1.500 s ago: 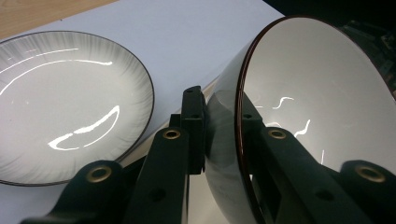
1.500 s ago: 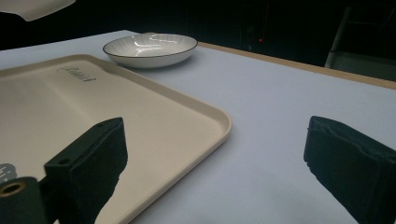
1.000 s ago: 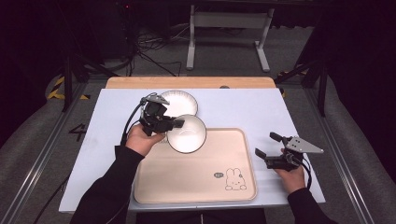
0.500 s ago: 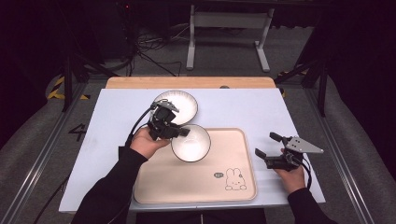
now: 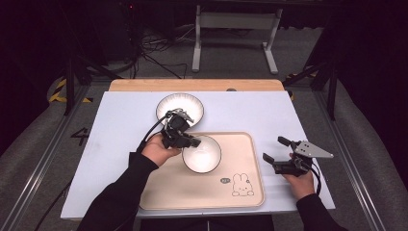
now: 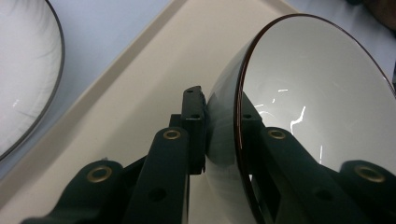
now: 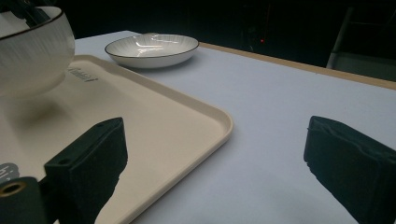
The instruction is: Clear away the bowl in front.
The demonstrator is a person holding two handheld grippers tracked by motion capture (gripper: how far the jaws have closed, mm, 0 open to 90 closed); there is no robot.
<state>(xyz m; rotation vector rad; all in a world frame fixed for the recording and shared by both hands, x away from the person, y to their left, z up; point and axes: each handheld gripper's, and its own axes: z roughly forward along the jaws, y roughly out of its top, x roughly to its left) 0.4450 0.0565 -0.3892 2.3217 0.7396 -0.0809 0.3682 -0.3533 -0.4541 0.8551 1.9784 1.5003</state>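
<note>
Left hand-held gripper (image 5: 188, 142) pinches bowl (image 5: 202, 154) rim, seemingly just above tray (image 5: 202, 192)

White bowl (image 5: 201, 153) dark-rimmed, upright, low over beige tray (image 5: 207, 195).

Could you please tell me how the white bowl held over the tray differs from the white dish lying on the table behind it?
The deep white bowl with a dark rim is clamped at its rim by the left gripper above the beige tray; the shallow white dish rests free on the white table. The bowl is deeper with steeper walls, the dish flatter and wider. Both are white, ribbed and dark-rimmed.
</note>
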